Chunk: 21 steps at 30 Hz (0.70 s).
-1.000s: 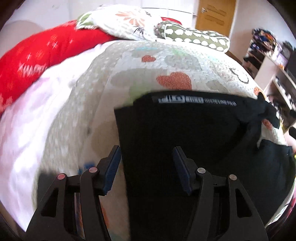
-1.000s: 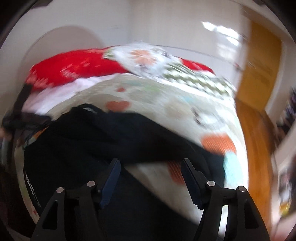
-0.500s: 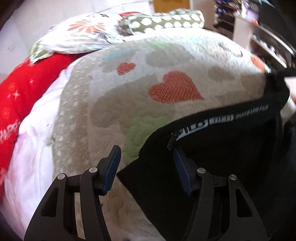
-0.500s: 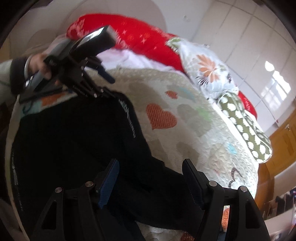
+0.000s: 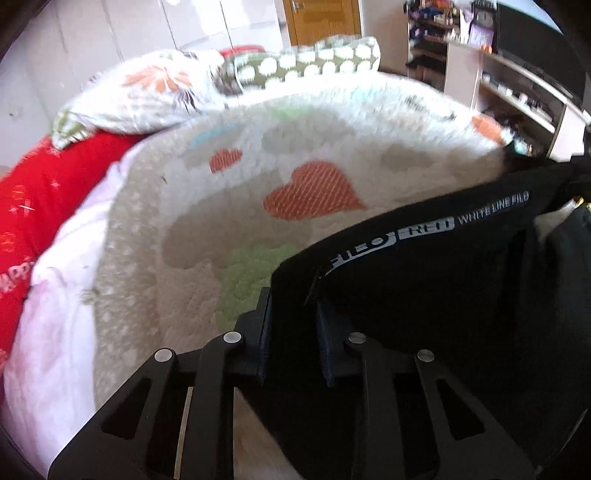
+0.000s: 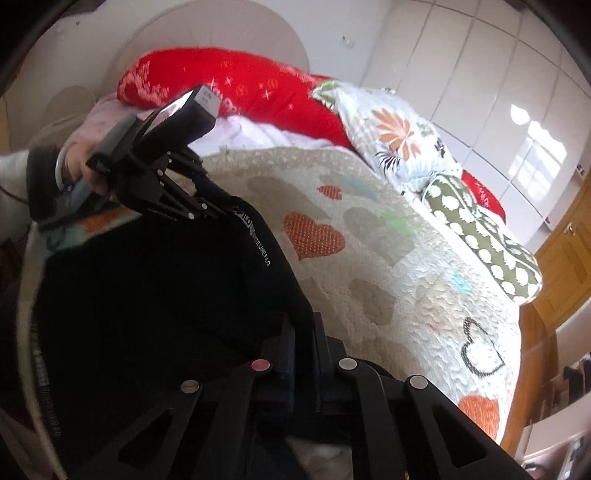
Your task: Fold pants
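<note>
Black pants (image 5: 443, 295) with white lettering along the waistband lie on a heart-patterned quilt (image 5: 221, 221). My left gripper (image 5: 293, 295) has the left corner of the waistband between its blue pads, and its jaws are closing on the cloth. In the right wrist view the pants (image 6: 147, 295) fill the lower left. My right gripper (image 6: 301, 321) is shut on a raised fold at the waistband's other end. The same view shows the left gripper (image 6: 218, 210) at the far corner, held by a hand (image 6: 79, 162). The pants' legs are out of sight.
At the head of the bed lie a red blanket (image 6: 240, 85), a floral pillow (image 6: 399, 129) and a green dotted pillow (image 6: 487, 251). Cluttered shelves (image 5: 517, 92) stand to the right of the bed. A wooden door (image 5: 321, 18) is behind it.
Both grippers' jaws stood wide apart over the pants; now each is closed on the waistband edge. Both views have rolled and shifted along the bed.
</note>
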Available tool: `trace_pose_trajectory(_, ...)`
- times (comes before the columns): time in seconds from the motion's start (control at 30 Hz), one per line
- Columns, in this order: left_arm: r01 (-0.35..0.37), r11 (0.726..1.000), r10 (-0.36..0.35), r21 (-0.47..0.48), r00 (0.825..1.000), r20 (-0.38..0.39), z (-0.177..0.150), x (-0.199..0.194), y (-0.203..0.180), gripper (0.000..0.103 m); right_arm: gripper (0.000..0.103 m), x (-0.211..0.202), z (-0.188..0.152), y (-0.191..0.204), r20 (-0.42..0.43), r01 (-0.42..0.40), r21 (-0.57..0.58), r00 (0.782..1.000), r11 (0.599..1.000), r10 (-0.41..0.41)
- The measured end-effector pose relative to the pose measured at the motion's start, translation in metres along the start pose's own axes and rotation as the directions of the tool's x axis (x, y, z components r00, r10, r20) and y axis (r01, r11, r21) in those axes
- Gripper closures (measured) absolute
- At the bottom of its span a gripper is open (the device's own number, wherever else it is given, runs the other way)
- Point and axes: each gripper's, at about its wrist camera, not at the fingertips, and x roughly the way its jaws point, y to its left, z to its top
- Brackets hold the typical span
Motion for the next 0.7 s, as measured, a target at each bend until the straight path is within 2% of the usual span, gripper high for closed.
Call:
trace_pose_trajectory(0.17,0.024,1.0,-0.023,-0.008,0.99,0.142,-0.026,-0.084,-0.029,0.082,0.097,-0.061,-0.025,0.025,0.042,0.002,0.037,0.999,0.999,-0.003)
trace_pose_trajectory(0.23,0.041,0.999,-0.037,-0.021,0.984,0.172,-0.049,-0.113,-0.044,0.082,0.097,-0.081,-0.044,0.037,0.059,-0.028,0.085,0.998,0.996,0.023)
trace_pose_trajectory(0.3,0.101,0.993,-0.088,-0.065,0.98,0.178,-0.077,-0.13,-0.057,0.082,0.097,-0.093,-0.069,0.051,0.061,-0.057,0.138,0.997,0.989,0.049)
trace_pose_trajectory(0.4,0.153,0.982,-0.135,-0.114,0.979,0.154,-0.108,-0.131,-0.08,0.082,0.097,-0.082,-0.113,0.077,0.016,-0.131,0.254,0.991,0.958,0.131)
trace_pose_trajectory(0.5,0.145,0.97,-0.125,-0.195,0.986,0.112,-0.127,-0.123,-0.098,0.082,0.097,-0.06,-0.144,0.099,-0.038,-0.128,0.31,0.988,0.942,0.147)
trace_pose_trajectory(0.57,0.197,0.941,-0.171,-0.275,0.978,0.116,-0.132,-0.124,-0.101,0.082,0.097,-0.059,-0.153,0.102,-0.009,-0.122,0.344,0.991,0.931,0.133)
trace_pose_trajectory(0.63,0.214,0.927,-0.179,-0.308,0.974,0.137,-0.135,-0.135,-0.107,0.08,0.092,-0.063,-0.153,0.099,0.002,-0.13,0.37,0.99,0.92,0.139)
trace_pose_trajectory(0.67,0.219,0.922,-0.182,-0.32,0.973,0.144,-0.135,-0.14,-0.11,0.078,0.089,-0.067,-0.153,0.097,-0.004,-0.138,0.371,0.989,0.918,0.15)
trace_pose_trajectory(0.7,0.218,0.918,-0.179,-0.331,0.973,0.144,-0.134,-0.144,-0.111,0.069,0.082,-0.073,-0.151,0.094,-0.008,-0.146,0.368,0.987,0.918,0.16)
